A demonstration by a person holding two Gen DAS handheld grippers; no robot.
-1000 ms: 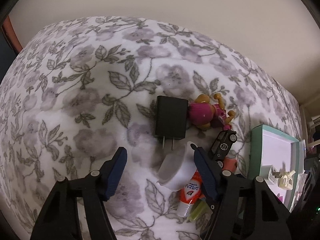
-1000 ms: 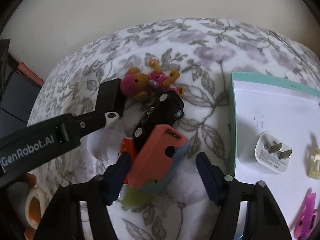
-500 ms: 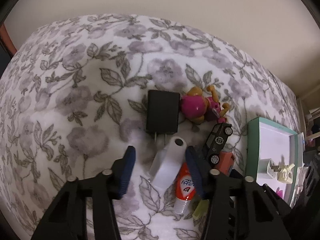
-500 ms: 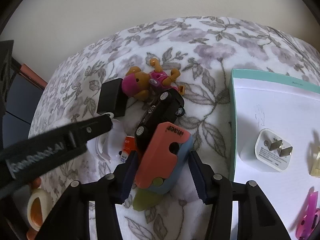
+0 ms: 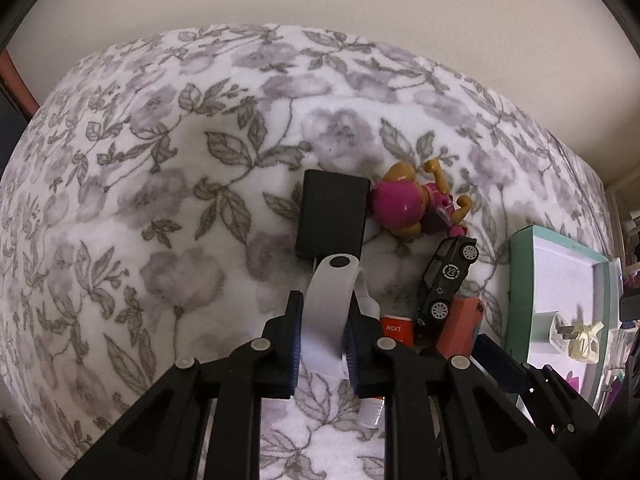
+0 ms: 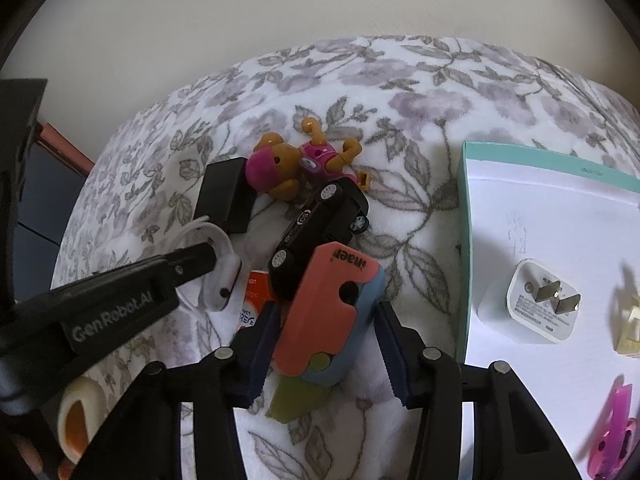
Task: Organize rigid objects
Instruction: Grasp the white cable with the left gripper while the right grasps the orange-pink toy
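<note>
In the left wrist view my left gripper (image 5: pixel 323 320) is shut on a white curved band (image 5: pixel 330 292), just in front of a black charger (image 5: pixel 332 216). Its finger (image 6: pixel 192 264) on the white band (image 6: pixel 224 276) also shows in the right wrist view. My right gripper (image 6: pixel 328 316) is closing around a coral and blue case (image 6: pixel 332 312). The left pad is at the coral side and a thin gap remains at the right pad. The case leans on a black toy car (image 6: pixel 320 224). A pink and tan toy figure (image 6: pixel 288 168) lies behind.
A teal-rimmed white tray (image 6: pixel 466 240) at the right holds a white plug adapter (image 6: pixel 540 308), a cream piece (image 6: pixel 632 332) and a pink clip (image 6: pixel 616 440). An orange tube (image 6: pixel 252 300) and a yellow-green piece (image 6: pixel 296 400) lie under the case. A tape roll (image 6: pixel 76 420) sits lower left.
My left jaws have shut onto the white band, which now stands upright between them. My right jaws have narrowed around the coral and blue case. Neither hand shifted.
</note>
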